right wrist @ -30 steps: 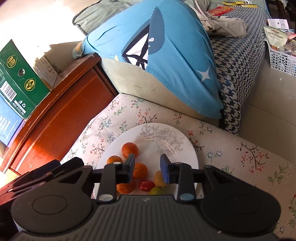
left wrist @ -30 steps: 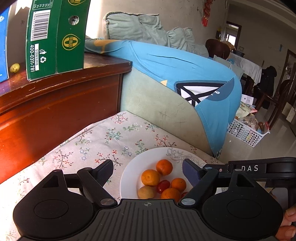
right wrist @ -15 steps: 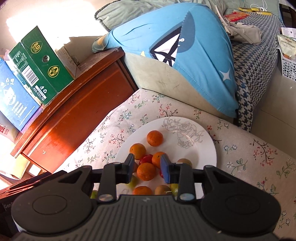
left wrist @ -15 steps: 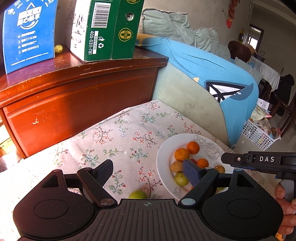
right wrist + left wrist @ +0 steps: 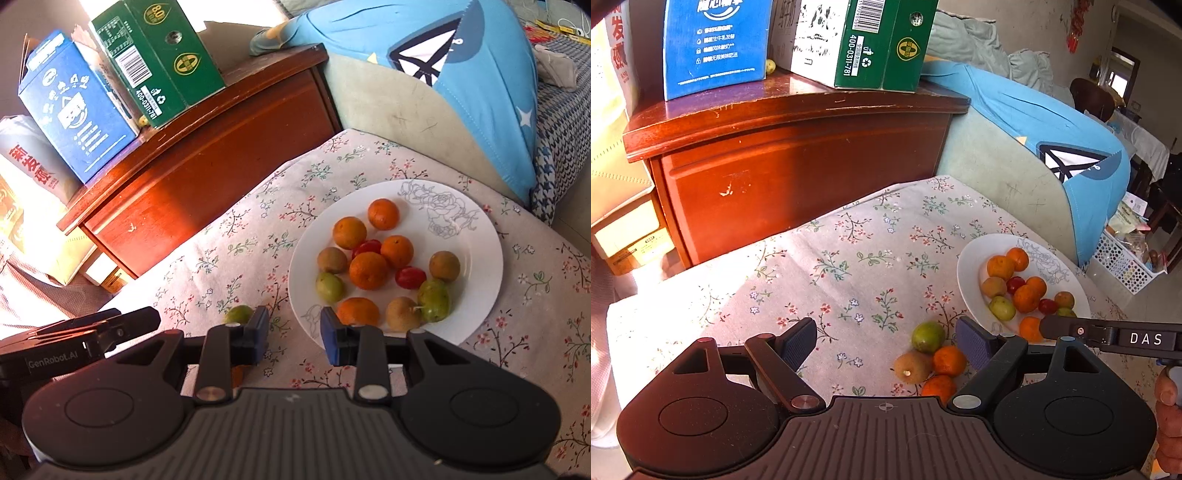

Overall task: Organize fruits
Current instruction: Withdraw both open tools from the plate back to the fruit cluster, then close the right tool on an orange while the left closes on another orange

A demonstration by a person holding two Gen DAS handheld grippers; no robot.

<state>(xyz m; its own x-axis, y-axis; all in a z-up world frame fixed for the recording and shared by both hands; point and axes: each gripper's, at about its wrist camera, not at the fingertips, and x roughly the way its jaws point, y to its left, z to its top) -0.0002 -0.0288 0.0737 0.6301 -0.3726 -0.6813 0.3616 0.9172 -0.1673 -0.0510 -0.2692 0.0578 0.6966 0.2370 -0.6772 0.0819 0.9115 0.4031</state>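
A white plate point(image 5: 480, 266) sits toward the far right edge of the cloth-covered surface point(image 5: 849, 266), already carrying most of the fruit: several oranges, two small red ones, a few brown ones and two green ones. Four pieces lie loose on the cloth just beside the plate's near-left rim: a green fruit point(image 5: 928, 336), a brown fruit point(image 5: 913, 366), an orange point(image 5: 949, 360) touching both, and a second orange point(image 5: 938, 387) closest to the camera. The left gripper point(image 5: 886, 341) hangs above this cluster with its fingers spread wide and nothing between them; the loose fruit sits off-centre, nearer its right finger. The right gripper point(image 5: 291, 334) hovers over the near rim of the plate, its fingers parted only partway and also holding nothing. The step in hand looks like picking a loose fruit to move onto the plate. To do it well, the left gripper should shift right until one fruit alone is centred, and the green one at the far edge of the cluster seems the easiest since it is least hemmed in. Coming down straight and closing gently should keep the round neighbours from rolling away, and the bare far side of the plate looks like the safest place to set it
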